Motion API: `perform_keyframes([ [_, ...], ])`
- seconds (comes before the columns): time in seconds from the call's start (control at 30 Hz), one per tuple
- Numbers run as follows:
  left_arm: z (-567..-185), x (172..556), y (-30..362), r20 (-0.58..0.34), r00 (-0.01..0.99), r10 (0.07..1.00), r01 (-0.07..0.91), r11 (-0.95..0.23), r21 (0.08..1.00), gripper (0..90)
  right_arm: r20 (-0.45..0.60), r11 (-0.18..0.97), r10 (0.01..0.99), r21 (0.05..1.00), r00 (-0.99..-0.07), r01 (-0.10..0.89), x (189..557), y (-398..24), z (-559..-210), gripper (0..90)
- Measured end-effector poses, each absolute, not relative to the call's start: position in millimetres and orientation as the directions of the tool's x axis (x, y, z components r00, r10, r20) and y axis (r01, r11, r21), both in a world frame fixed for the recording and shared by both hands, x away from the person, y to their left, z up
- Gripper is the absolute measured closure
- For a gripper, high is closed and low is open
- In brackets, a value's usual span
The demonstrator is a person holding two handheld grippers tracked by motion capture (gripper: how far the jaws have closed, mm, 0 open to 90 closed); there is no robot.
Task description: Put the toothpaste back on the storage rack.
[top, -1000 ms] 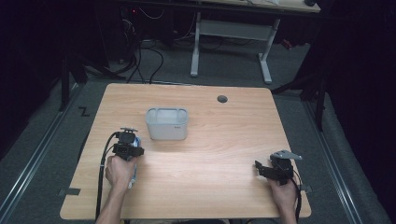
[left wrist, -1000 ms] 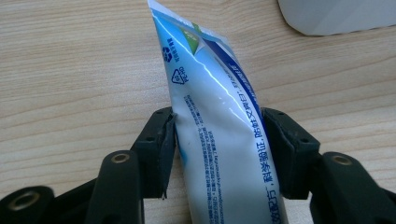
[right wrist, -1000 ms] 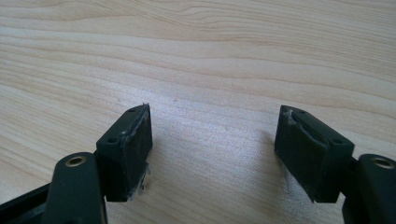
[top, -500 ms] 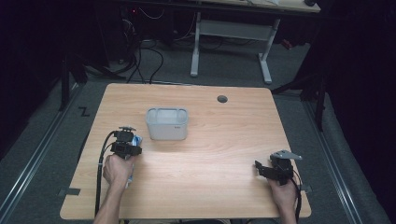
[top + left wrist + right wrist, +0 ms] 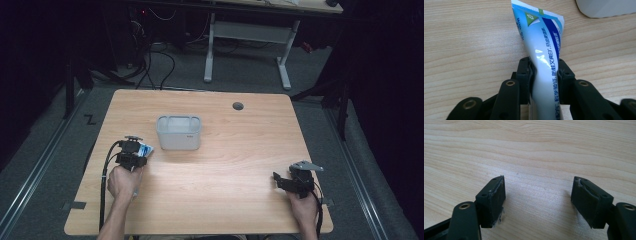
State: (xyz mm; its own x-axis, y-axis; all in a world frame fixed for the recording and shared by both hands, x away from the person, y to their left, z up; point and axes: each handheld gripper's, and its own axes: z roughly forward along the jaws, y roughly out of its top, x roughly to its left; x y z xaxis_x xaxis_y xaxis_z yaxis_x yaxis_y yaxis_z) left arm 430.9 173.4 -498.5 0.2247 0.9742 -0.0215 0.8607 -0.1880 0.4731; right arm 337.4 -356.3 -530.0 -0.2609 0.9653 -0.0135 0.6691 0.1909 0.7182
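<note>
the left gripper (image 5: 545, 72) has just been closing and now squeezes the toothpaste tube (image 5: 544, 50) near the table's (image 5: 225, 165) left edge, beside the white bin (image 5: 179, 132). the tube looks soft and light, so hold its middle gently. the right gripper (image 5: 537, 195) is wide apart, holding nothing

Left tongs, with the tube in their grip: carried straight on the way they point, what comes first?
Probably the grey bin. The left tongs, which have just closed onto the toothpaste tube, point toward its near corner; depth is unclear, and they may slip past.
</note>
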Motion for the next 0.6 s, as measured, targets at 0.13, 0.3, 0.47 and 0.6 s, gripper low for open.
perform_keyframes([
  [0.13, -497, 431, 174, -0.028, 0.234, 0.972, 0.863, -0.195, 0.465, 71.9, -0.015, 0.193, 0.965, 0.718, -0.262, 0.669, 337, -356, -530, 27.7],
  [0.3, -495, 429, 173, -0.025, 0.243, 0.970, 0.861, -0.204, 0.466, 72.4, -0.015, 0.193, 0.965, 0.719, -0.263, 0.667, 338, -357, -530, 27.8],
  [0.47, -489, 426, 172, -0.030, 0.264, 0.964, 0.847, -0.217, 0.485, 72.6, -0.015, 0.192, 0.965, 0.719, -0.262, 0.668, 337, -357, -530, 27.9],
  [0.6, -479, 420, 173, -0.035, 0.280, 0.959, 0.833, -0.225, 0.506, 72.8, -0.015, 0.191, 0.965, 0.719, -0.260, 0.668, 337, -357, -530, 27.9],
])
